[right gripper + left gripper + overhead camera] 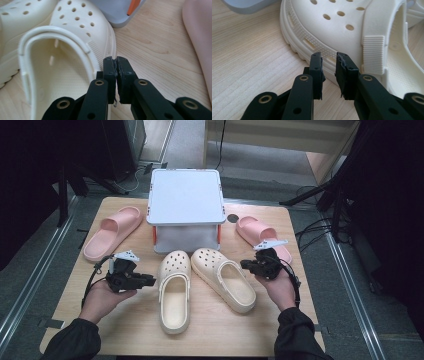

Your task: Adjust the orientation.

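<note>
Cream foam clogs with perforated toes are shown as a pair just in front of the grey-white, flat-topped plastic box [185, 202] standing at the far middle of the pale wooden table [130, 325]; all positions below are referred to that box. The left clog [174, 289] lies directly before the box, toe toward it, and the right clog [223, 277] lies beside it, angled away to the right. Two pink rubber slides flank the box, one at its left [111, 232] and one at its right [260, 234]. The left gripper [149, 281] is held at the outer side of the left clog, jaws slightly parted with nothing between them and aimed at its ribbed sole edge [312, 46]. The right gripper [245, 264] is held at the outer rim of the right clog [100, 50], jaws pressed together and empty. The step is judged to be the approach to both clogs; next, the jaws would need to be widened and closed over each clog's side wall.
</note>
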Tool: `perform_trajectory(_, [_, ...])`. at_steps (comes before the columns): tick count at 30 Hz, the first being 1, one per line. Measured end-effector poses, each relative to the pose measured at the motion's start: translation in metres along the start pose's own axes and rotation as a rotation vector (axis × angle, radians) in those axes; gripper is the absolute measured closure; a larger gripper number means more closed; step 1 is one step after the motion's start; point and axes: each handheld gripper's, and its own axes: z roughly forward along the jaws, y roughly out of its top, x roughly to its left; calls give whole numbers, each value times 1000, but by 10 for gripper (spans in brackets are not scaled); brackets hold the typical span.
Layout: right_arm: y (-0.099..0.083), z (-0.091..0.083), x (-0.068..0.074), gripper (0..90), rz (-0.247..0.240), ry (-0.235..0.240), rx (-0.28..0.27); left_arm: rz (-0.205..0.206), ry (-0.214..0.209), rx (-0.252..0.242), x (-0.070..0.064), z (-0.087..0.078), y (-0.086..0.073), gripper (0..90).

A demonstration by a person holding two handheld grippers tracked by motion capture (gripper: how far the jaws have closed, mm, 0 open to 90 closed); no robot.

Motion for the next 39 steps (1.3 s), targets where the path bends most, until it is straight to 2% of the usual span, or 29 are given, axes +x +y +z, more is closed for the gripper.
perform_trajectory(5, [1,15,-5,848,-6,-14,29,-12,-3,2,3,2,0,741])
perform_trajectory(7, [1,20,-6,850,-5,-5,37,-13,-3,6,3,3,-1,741])
perform_trajectory(14, [2,21,-3,873,-6,1,38,-10,-7,12,3,4,-1,727])
perform_trajectory(23, [3,20,13,869,-26,29,31,0,-8,21,0,5,-2,727])
perform_trajectory(32, [1,24,30,864,-46,48,48,8,-16,29,-2,8,-1,723])
perform_trajectory(39, [1,28,37,865,-54,59,37,9,-24,35,-3,10,1,723])
